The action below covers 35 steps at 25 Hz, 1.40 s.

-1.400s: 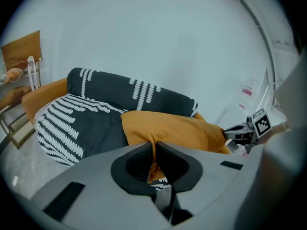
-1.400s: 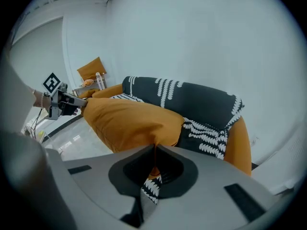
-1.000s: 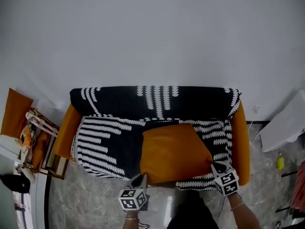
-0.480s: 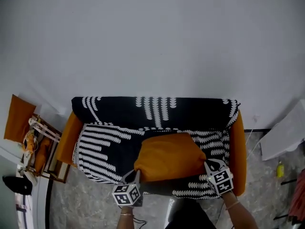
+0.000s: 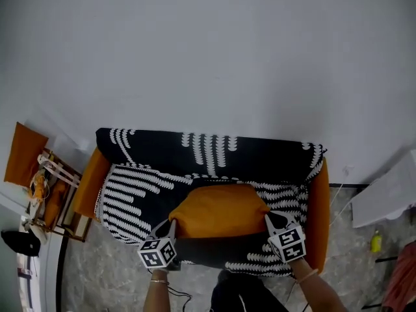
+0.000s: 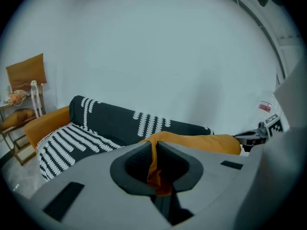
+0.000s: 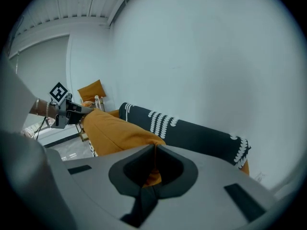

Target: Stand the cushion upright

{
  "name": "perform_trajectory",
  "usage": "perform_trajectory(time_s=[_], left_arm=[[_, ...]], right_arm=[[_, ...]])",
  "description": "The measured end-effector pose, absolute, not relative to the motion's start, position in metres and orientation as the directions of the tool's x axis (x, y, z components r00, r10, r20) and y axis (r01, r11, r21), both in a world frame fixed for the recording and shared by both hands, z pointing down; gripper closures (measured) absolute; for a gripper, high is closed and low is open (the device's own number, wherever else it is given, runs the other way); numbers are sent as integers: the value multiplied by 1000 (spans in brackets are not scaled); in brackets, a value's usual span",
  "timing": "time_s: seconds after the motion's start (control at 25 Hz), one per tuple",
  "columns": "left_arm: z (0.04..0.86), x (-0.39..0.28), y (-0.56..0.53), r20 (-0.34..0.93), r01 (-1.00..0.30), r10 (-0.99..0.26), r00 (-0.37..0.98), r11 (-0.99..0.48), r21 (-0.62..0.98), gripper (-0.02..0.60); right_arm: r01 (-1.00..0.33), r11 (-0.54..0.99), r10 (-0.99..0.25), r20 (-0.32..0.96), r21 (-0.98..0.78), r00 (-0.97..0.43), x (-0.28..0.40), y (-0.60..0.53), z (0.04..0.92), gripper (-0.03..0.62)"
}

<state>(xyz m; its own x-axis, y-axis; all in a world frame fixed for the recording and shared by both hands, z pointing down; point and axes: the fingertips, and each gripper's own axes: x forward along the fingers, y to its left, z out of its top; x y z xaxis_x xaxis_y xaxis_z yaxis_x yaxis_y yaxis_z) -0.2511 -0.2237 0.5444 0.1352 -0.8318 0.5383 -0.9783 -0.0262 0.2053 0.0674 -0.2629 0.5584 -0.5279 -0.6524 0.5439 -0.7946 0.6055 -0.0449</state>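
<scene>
An orange cushion (image 5: 220,209) hangs tilted above the seat of a sofa (image 5: 140,194) draped in a black-and-white patterned cover. Its near edge is lifted and its far edge points toward the backrest. My left gripper (image 5: 171,223) is shut on the cushion's near left corner, and orange fabric (image 6: 154,169) is pinched between its jaws. My right gripper (image 5: 268,218) is shut on the near right corner, with the cushion (image 7: 112,131) stretching away to the left in the right gripper view. A dark shadow lies on the seat beneath the cushion.
The sofa has orange arms (image 5: 90,179) and stands against a white wall. A wooden rack (image 5: 49,194) holding orange cushions stands on the floor to the left. A white box (image 5: 389,190) and a small yellow bottle (image 5: 376,242) are at the right.
Both grippers have risen and moved toward the backrest with the cushion's corners. The cushion has tipped from lying flat on the seat to a raised, tilted position.
</scene>
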Motion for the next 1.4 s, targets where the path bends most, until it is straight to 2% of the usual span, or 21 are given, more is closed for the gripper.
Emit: perform_trajectory(time_s=[0.92,1.4], left_arm=[[500,-276,-388,460,-958,-859,224,-106,267,508],[493,-287,-455,460,-957,-856,237,-124,262,502]], right_arm=[[-848,531,-744,478,-1,-466,47,-430,514,574],[-869,495,-774,454,-3,-442,40,-498,503,572]])
